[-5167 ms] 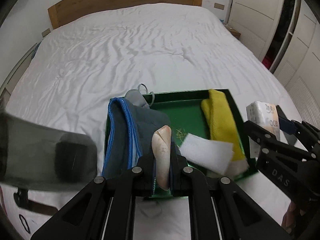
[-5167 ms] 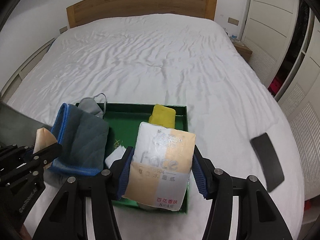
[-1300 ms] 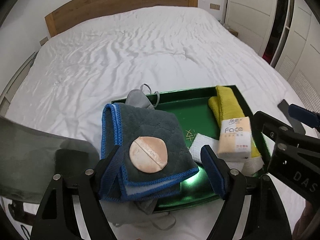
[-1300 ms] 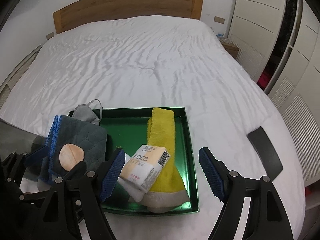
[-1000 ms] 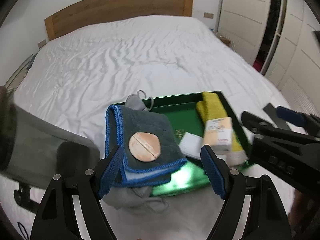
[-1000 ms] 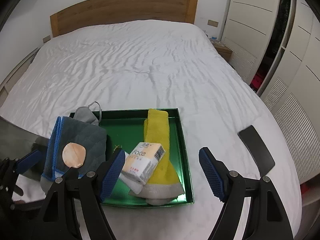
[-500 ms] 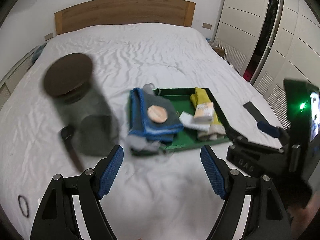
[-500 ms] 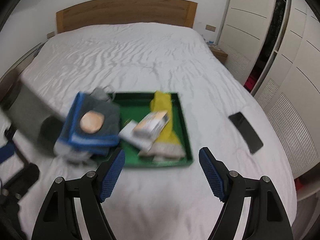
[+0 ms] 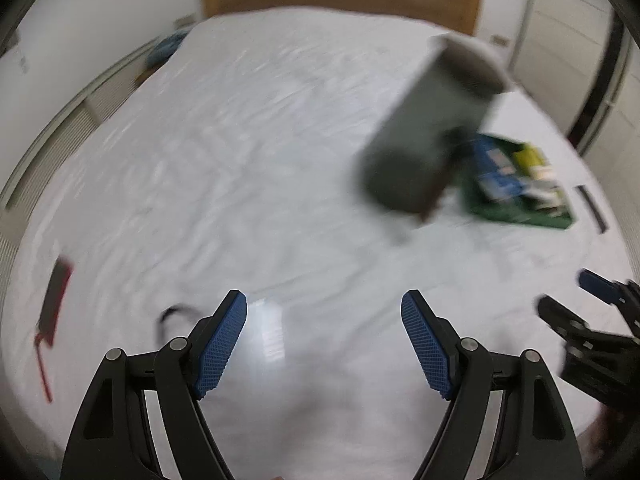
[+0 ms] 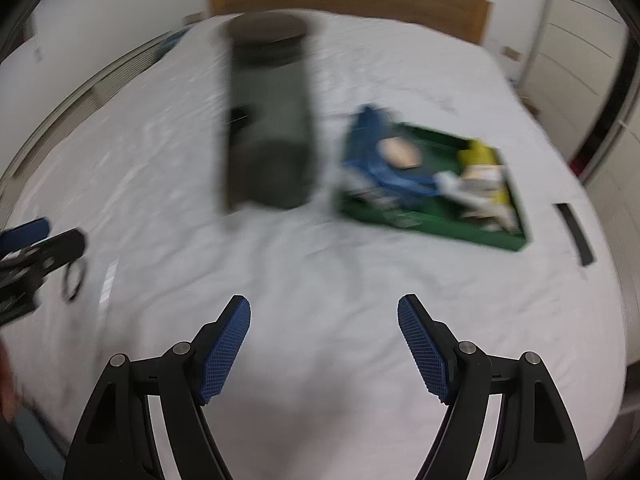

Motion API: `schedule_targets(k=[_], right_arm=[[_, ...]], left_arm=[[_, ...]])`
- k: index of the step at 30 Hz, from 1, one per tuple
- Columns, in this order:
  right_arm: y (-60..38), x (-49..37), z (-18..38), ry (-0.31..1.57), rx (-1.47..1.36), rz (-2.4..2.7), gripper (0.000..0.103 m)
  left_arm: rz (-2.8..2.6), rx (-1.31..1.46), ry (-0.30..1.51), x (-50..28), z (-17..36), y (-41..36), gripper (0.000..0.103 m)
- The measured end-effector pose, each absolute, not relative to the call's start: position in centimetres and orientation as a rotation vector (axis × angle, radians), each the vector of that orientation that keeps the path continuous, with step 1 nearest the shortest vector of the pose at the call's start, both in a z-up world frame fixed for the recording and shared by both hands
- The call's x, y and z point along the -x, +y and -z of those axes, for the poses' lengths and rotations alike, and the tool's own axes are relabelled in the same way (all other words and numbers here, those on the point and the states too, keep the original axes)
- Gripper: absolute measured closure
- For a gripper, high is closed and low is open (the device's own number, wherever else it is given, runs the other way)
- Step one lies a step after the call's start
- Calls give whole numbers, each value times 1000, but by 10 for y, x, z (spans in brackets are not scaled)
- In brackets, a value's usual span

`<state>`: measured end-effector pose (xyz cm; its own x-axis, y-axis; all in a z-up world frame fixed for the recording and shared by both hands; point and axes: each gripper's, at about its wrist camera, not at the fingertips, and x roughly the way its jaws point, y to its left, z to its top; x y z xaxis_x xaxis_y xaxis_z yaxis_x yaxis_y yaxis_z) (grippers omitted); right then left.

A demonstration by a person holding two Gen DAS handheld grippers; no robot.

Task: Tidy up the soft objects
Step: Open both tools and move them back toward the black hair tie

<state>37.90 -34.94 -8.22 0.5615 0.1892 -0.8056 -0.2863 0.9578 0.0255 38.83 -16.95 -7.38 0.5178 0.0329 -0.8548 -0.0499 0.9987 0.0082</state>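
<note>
The green tray (image 10: pixel 420 222) sits on the white bed, far from both grippers, blurred by motion. In it lie a blue-edged grey towel (image 10: pixel 376 160) with a round tan puff (image 10: pixel 400 152) on top, a tissue pack (image 10: pixel 484 174) and a yellow cloth (image 10: pixel 480 154). The tray also shows far right in the left wrist view (image 9: pixel 516 204). My left gripper (image 9: pixel 324 344) is open and empty over bare sheet. My right gripper (image 10: pixel 324 344) is open and empty, low and well back from the tray.
A tall grey translucent container (image 10: pixel 268 112) stands on the bed left of the tray, and shows in the left wrist view (image 9: pixel 432 128). A black phone (image 10: pixel 574 232) lies right of the tray. A hair tie (image 10: pixel 74 276) and a red-edged object (image 9: pixel 54 304) lie at the left.
Both grippers have pulled back and swung left away from the tray; the view is now blurred. Earlier they let go of the puff and the tissue pack, which now lie in the tray.
</note>
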Motion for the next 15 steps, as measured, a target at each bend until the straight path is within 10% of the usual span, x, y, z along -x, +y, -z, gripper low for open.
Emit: schedule_targets(k=[15], right_arm=[[-184,-342,142,1033,102,-492,26]], left_arm=[[-39,14,1189,-378,172,-43,24]])
